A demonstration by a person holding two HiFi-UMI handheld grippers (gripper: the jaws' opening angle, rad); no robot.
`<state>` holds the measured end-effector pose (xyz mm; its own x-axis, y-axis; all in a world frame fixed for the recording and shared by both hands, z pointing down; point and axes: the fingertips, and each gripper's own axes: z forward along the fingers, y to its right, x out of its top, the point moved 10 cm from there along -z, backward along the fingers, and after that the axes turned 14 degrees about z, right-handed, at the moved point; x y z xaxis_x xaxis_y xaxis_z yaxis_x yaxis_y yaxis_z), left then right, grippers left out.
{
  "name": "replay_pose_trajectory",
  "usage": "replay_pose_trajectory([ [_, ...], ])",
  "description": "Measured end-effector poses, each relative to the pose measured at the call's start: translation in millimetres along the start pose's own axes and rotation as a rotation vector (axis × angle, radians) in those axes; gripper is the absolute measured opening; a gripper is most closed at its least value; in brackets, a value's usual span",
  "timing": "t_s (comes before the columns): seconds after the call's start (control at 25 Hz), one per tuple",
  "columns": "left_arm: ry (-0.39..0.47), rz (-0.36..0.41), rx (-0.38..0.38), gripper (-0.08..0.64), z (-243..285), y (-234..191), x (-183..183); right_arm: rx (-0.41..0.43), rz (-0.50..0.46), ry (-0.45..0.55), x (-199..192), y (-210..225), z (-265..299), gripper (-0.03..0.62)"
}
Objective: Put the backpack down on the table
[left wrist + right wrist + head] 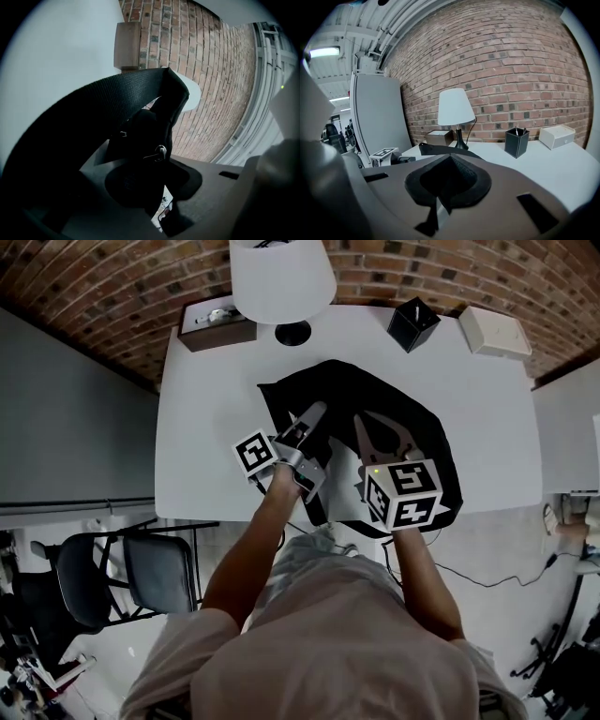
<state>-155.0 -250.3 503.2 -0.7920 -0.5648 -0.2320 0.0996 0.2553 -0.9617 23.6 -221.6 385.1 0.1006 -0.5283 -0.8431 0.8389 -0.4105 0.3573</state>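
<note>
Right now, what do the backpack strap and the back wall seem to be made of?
The backpack strap looks like matte black woven webbing, probably nylon, judging by its faint ribbed weave. The wall is bare reddish brick with visible mortar joints.

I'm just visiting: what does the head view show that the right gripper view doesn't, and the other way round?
Only the head view: the person's arms, the black chair, and the full outline of the black backpack on the white table. Only the right gripper view: the ceiling light and pipes. Both: the lamp, black pen holder, white box, brown box, brick wall and part of the backpack.
</note>
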Motion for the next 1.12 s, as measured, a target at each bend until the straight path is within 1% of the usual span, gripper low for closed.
replay_pose_trajectory([
  [0.08,0.014,0.002,0.016,0.083,-3,-3,-1,0.016,-0.003,-0.015,-2,0,2,0.002],
  [0.28,0.048,0.038,0.046,0.084,-15,-11,-6,0.055,-0.012,-0.063,-14,-2,5,0.002],
  [0.44,0.049,0.055,0.068,0.089,-23,-16,-8,0.084,-0.022,-0.092,-22,-6,7,0.002],
  [0.72,0.043,0.073,0.18,0.12,-45,-26,-17,0.124,-0.035,-0.119,-32,-16,7,0.002],
  [0.92,0.036,0.105,0.252,0.141,-57,-28,-21,0.137,-0.031,-0.127,-37,-19,3,0.002],
  [1.12,0.018,0.135,0.323,0.141,-69,-27,-28,0.147,-0.027,-0.131,-43,-21,-5,0.002],
])
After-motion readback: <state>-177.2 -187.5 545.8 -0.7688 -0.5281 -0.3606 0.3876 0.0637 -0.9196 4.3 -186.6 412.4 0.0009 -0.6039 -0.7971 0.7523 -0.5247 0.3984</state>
